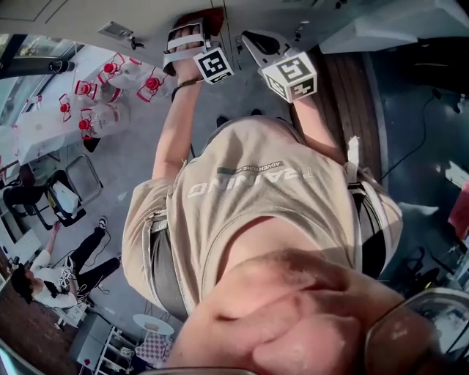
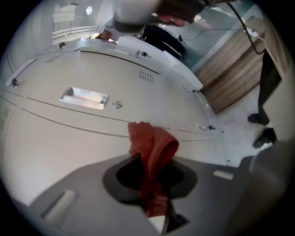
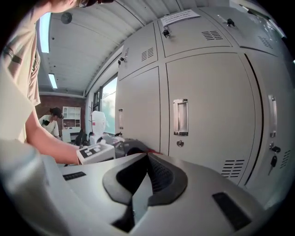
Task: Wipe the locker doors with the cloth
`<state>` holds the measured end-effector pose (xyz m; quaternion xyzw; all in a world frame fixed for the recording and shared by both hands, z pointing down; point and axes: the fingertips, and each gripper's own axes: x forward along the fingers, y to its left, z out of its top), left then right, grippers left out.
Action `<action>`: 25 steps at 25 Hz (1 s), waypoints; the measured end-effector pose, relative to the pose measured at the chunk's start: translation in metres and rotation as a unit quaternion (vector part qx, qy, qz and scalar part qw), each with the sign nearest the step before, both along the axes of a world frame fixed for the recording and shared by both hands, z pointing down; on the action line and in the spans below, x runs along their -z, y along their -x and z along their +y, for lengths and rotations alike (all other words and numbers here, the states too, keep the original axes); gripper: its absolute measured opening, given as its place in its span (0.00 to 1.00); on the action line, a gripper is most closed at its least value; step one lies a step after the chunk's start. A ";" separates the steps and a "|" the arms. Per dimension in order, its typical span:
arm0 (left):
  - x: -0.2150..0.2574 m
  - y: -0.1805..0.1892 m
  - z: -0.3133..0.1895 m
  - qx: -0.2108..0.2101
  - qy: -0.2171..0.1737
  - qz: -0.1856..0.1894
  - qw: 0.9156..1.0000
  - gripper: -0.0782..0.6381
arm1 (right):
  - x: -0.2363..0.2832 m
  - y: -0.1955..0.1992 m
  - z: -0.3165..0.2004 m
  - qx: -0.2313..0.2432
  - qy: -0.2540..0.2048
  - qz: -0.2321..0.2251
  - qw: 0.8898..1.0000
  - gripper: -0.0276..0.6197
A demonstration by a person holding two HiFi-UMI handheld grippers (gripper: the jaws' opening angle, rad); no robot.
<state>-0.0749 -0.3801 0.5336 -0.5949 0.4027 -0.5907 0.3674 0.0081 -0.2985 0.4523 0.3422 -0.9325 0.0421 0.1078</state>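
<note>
My left gripper is shut on a red cloth, whose bunched end sticks out past the jaws close to a pale grey locker door with a recessed handle; touching or apart, I cannot tell. In the head view the left gripper is raised against the lockers and the cloth shows as a dark red edge. My right gripper is shut with nothing in it, facing another locker door with a handle. It hangs just right of the left gripper. The right gripper is also seen from above.
The lockers stand in stacked rows with vents and key locks. A wooden panel adjoins them. Behind, a seated person, tables with red chairs and a standing person.
</note>
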 end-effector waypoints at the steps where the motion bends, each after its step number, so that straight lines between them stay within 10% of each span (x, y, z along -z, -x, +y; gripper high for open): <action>1: -0.018 0.003 0.001 0.004 0.021 -0.001 1.000 0.22 | 0.001 0.001 0.000 0.001 -0.002 0.000 1.000 0.06; 5: -0.073 0.014 0.013 0.018 0.106 0.034 0.994 0.22 | 0.005 0.005 0.002 0.004 -0.009 0.002 1.000 0.06; 13: -0.012 0.035 0.045 0.039 0.090 0.080 0.992 0.22 | -0.004 0.015 0.002 0.009 0.000 0.001 1.000 0.06; 25: 0.217 0.084 0.074 0.040 -0.082 0.091 0.992 0.22 | 0.001 0.056 0.006 0.045 -0.002 -0.011 0.999 0.06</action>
